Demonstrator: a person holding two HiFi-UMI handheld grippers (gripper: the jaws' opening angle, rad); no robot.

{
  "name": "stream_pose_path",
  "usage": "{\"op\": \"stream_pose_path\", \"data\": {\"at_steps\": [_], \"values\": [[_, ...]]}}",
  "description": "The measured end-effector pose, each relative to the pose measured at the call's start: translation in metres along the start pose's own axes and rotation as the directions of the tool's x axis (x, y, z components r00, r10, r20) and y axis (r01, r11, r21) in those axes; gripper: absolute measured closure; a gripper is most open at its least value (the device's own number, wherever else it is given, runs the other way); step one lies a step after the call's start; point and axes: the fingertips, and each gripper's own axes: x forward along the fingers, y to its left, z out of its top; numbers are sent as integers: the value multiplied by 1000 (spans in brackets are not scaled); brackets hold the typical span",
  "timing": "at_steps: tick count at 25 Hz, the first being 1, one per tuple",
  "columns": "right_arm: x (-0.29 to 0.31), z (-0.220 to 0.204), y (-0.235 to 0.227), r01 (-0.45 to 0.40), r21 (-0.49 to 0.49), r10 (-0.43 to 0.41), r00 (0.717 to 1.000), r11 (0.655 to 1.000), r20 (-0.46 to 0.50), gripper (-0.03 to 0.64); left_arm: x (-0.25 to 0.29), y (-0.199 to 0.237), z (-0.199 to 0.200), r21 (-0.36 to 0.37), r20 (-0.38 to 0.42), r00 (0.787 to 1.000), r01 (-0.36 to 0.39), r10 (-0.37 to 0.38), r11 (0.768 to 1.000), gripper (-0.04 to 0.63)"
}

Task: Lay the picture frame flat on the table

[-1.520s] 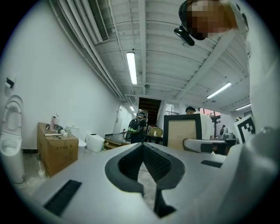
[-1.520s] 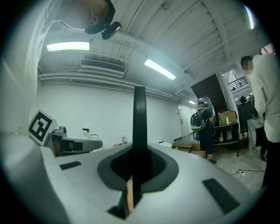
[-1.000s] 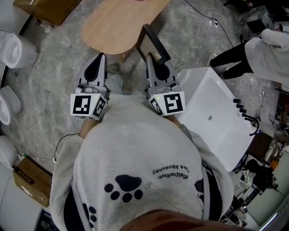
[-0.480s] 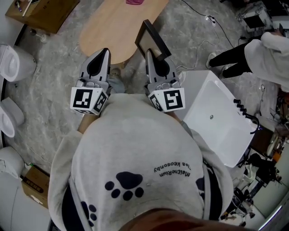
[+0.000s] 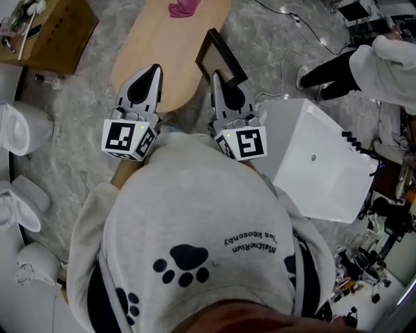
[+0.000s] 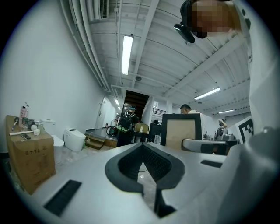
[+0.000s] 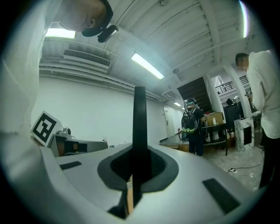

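A black picture frame (image 5: 220,58) with a tan back panel stands upright in the air, and my right gripper (image 5: 222,83) is shut on its near edge. In the right gripper view the frame (image 7: 139,131) rises edge-on between the closed jaws. My left gripper (image 5: 151,73) is shut with nothing in it, held level beside the right one, over the near end of the wooden table (image 5: 170,52). The left gripper view shows the frame (image 6: 181,131) off to the right past the closed jaws (image 6: 143,154).
A pink cloth (image 5: 184,8) lies at the table's far end. A white box-like unit (image 5: 318,162) stands on the right, a cardboard box (image 5: 49,32) on the left, and white toilets (image 5: 23,123) along the left edge. A person (image 5: 370,65) stands at the upper right. Cables cross the floor.
Both grippers moved forward toward the wooden table with the frame still held upright. The left gripper now reaches over the table's near end. More of the table and the pink cloth came into view.
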Motion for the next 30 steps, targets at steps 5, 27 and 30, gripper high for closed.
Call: {"op": "stream_pose_path", "data": {"at_steps": [5,27,30], "values": [[14,-13,-2,55,-2,-55,998,998,-20,598,17,17,-7,-8,-14,998,62,-62,998,586],[55,-48,13,5,-26,-9,987,1000,-160,598,31,56,-49,-131,-93,992,74,-87,989,586],[56,-55,10,-18,-37,11,985,999,-174,598,31,56,-52,-142,-93,993,64,-77,988,586]]}}
